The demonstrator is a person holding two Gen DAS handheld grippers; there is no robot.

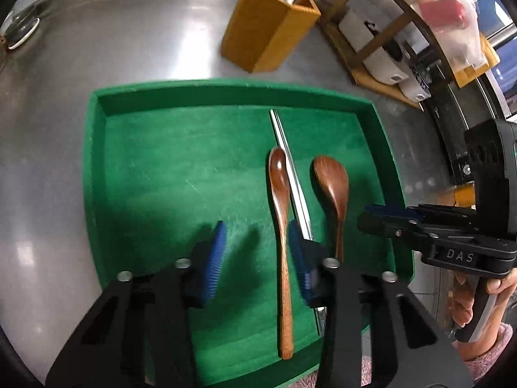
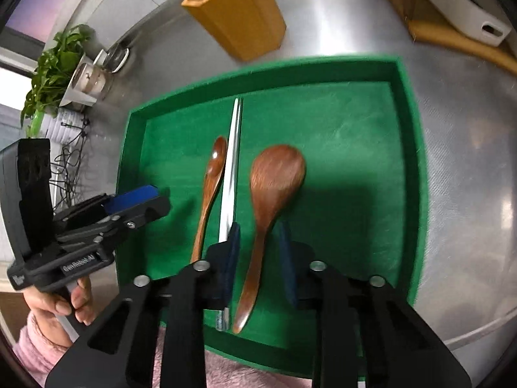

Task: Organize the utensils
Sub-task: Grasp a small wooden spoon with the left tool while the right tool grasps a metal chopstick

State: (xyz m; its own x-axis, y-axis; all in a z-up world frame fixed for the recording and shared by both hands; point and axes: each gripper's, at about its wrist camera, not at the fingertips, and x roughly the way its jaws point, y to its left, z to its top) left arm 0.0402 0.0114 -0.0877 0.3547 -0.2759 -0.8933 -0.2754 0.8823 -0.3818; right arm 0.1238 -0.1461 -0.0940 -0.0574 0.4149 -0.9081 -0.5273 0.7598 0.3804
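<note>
A green tray [image 1: 97, 148] [image 2: 416, 148] holds a slim wooden spoon [image 1: 280, 213] [image 2: 211, 187], a pair of metal chopsticks [image 1: 290, 168] [image 2: 232, 168] and a wide wooden spoon [image 1: 332, 190] [image 2: 274, 187]. A wooden utensil holder [image 1: 268, 32] [image 2: 236, 16] with metal utensils stands behind the tray. My left gripper [image 1: 257, 252] is open above the tray, its jaws to either side of the slim spoon's handle. My right gripper [image 2: 258, 252] is open, its jaws to either side of the wide spoon's handle, apart from it.
The tray rests on a steel counter [image 1: 129, 38]. A wooden rack [image 1: 387, 42] with white dishes stands at the back right. A potted plant [image 2: 55, 74] and a glass jar [image 2: 90, 77] stand at the far left, with a glass lid [image 1: 22, 29].
</note>
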